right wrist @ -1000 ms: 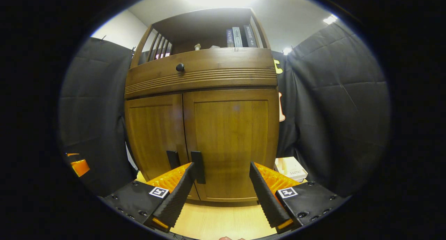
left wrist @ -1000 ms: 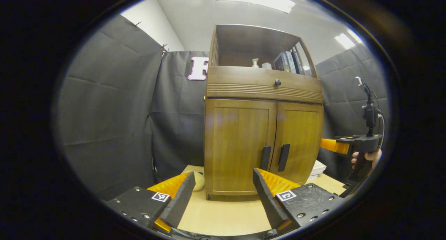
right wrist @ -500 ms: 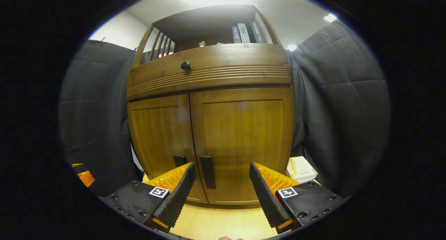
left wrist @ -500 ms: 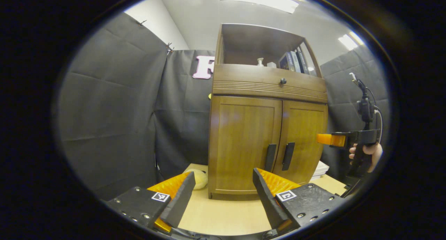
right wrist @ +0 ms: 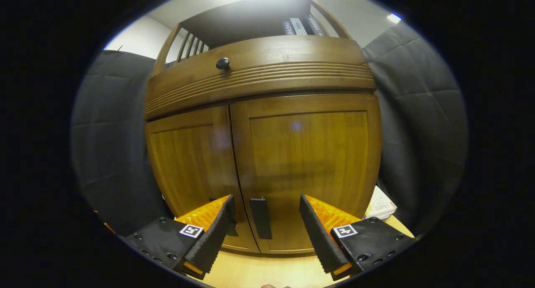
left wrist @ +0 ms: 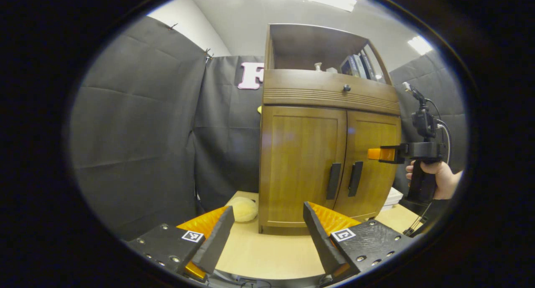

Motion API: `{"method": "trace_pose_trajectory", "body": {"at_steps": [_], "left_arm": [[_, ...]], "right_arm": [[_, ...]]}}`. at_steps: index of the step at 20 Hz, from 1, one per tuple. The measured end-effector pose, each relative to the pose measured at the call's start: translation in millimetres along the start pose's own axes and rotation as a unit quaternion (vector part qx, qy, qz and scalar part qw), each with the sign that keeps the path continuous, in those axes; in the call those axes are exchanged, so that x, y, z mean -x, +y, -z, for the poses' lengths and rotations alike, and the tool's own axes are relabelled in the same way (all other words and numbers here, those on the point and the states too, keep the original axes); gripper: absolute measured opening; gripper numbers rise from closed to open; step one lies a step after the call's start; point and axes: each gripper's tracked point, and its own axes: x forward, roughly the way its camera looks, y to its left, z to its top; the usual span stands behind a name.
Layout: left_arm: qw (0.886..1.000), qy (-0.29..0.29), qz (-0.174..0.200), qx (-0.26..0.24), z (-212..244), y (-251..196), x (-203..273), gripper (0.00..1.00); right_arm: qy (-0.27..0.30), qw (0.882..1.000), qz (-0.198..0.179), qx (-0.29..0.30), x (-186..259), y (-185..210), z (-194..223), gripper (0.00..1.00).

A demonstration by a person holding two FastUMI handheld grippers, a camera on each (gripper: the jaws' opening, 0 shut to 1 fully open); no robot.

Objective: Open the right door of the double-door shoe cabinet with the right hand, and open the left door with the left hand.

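Observation:
A brown wooden shoe cabinet (left wrist: 326, 154) stands on the table with both doors closed. In the right gripper view its right door (right wrist: 309, 166) looms close, and the dark right handle (right wrist: 261, 217) sits between the fingers of my open right gripper (right wrist: 264, 227), still a little ahead of them. The left door (right wrist: 190, 162) lies beside it. My left gripper (left wrist: 267, 231) is open, well back from the cabinet, with the left handle (left wrist: 334, 180) ahead and to the right. A hand holds the right gripper (left wrist: 386, 154) before the right door (left wrist: 372, 162).
The cabinet stands on a light wooden table (left wrist: 271, 254). A pale round soft thing (left wrist: 242, 208) lies at the cabinet's left foot. A white box (right wrist: 379, 204) lies at its right side. A drawer with a round knob (right wrist: 222, 63) and a shelf with books top the cabinet.
My right gripper has moved closer to the cabinet, bringing the right handle between its fingers. The left gripper's view has shifted so the cabinet sits farther right and slightly farther off.

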Motion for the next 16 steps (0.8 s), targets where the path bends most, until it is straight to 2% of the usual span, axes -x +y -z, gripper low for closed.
{"method": "trace_pose_trajectory", "body": {"at_steps": [7, 9, 15, 16], "left_arm": [[0.999, 0.023, -0.019, 0.011, 13, 5, -4, 0.95], [0.999, 0.033, -0.024, 0.018, 20, 6, -5, 0.95], [0.997, 0.054, -0.042, 0.029, 38, 8, -11, 0.95], [0.997, 0.055, -0.044, 0.027, 38, 8, -12, 0.95]], "right_arm": [[0.015, 1.000, 0.007, 0.010, -37, 4, 22, 0.93], [0.022, 1.000, 0.006, 0.011, -46, 5, 30, 0.96], [0.035, 0.999, 0.013, 0.028, -67, 5, 48, 0.95], [0.039, 0.999, 0.010, 0.025, -71, 5, 50, 0.93]]}}
